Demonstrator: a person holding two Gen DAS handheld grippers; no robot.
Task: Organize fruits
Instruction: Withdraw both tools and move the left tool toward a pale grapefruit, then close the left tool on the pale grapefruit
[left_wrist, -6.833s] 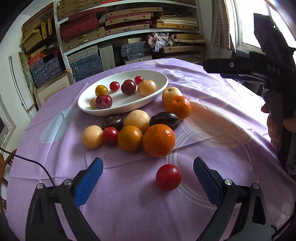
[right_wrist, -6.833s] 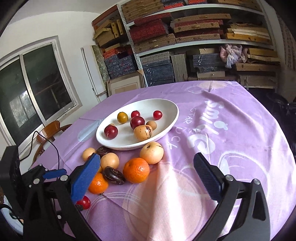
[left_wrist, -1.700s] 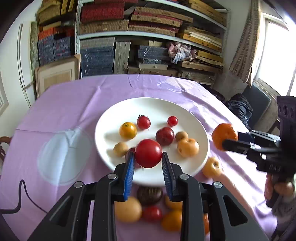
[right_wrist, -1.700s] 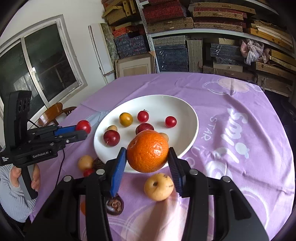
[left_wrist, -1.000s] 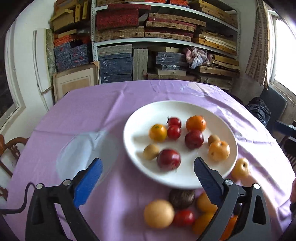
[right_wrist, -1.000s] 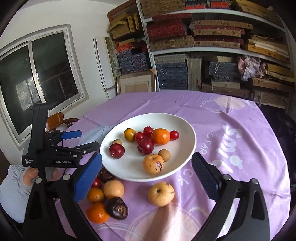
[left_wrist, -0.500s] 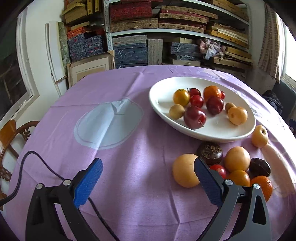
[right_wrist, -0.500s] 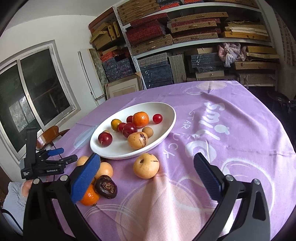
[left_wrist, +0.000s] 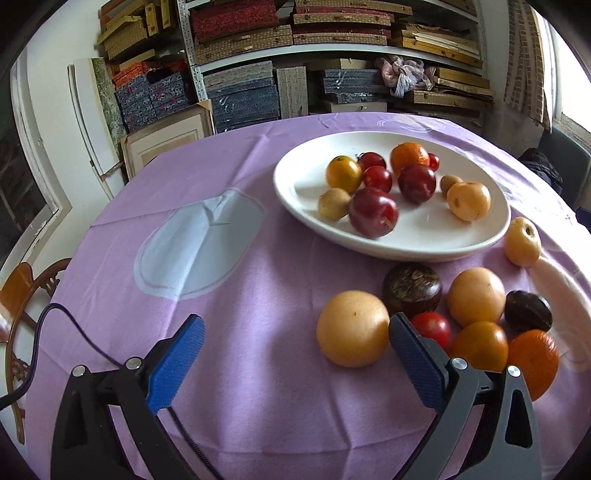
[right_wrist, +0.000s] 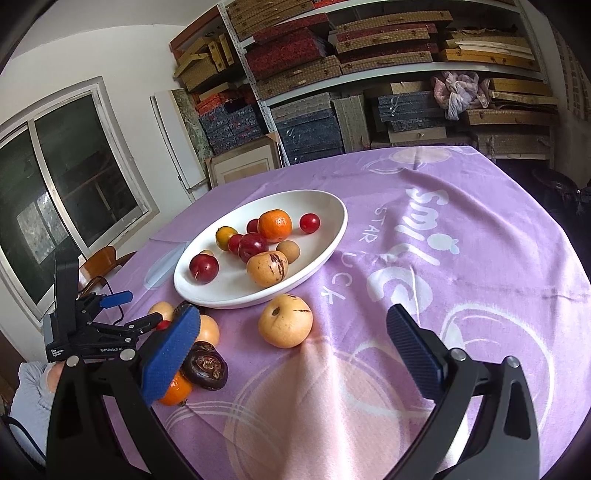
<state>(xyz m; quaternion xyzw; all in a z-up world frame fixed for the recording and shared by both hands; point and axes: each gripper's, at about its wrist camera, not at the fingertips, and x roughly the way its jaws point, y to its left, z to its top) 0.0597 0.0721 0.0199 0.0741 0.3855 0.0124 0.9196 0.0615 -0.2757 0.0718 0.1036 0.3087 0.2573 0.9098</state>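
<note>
Both grippers hang released and empty over the purple-clothed counter (left_wrist: 258, 369). The left gripper (left_wrist: 295, 360) has its fingers spread wide, the right one just beside a pale round fruit (left_wrist: 352, 328) in the loose cluster lying near the counter's edge, below the plate (left_wrist: 424, 245). The right gripper (right_wrist: 293, 352) is equally wide, a yellow pear (right_wrist: 285, 320) ahead between its fingers. The plate sits toward the counter's far side, holding an orange (right_wrist: 274, 225), plums and small tomatoes.
</note>
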